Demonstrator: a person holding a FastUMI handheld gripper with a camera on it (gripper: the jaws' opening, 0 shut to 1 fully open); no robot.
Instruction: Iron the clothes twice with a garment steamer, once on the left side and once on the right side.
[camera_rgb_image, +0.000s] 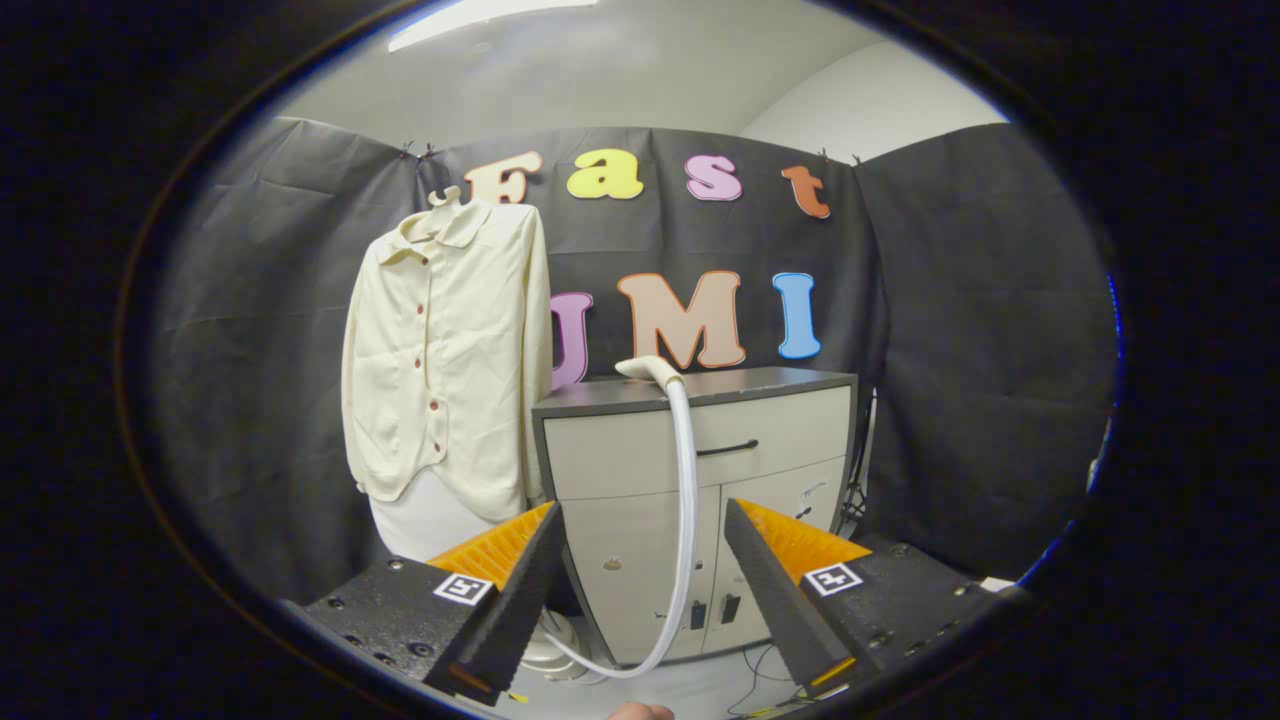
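The two fingers of the gripper (640, 520) stand wide apart, and nothing is held between them. They hang in the air, pointing toward the front of a small cabinet (770, 440).

Through the gap between the fingers I see the white hose (686, 500) of the garment steamer. It comes down in front of the cabinet doors, makes a loop close to the floor and goes back toward a pale round base (553, 648), which is partly hidden behind the left finger. I cannot tell exactly what this base is. The upper end of the hose reaches the steamer head (648, 367), which lies on the dark top of the cabinet, near its front edge. The head is beyond the fingers and well apart from them.

The cabinet has a drawer with a dark handle (727, 448) and two doors under it.

Beside the cabinet on its left, the cream blouse (445, 350) hangs on a hanger (447, 196) in front of the black cloth wall. It has dark buttons down the front, and its right sleeve hangs just beside the corner of the cabinet. Under the hem a white shape (420, 520) is visible.

At the lowest point, between the fingers, a small part of a person's finger (640, 711) shows.
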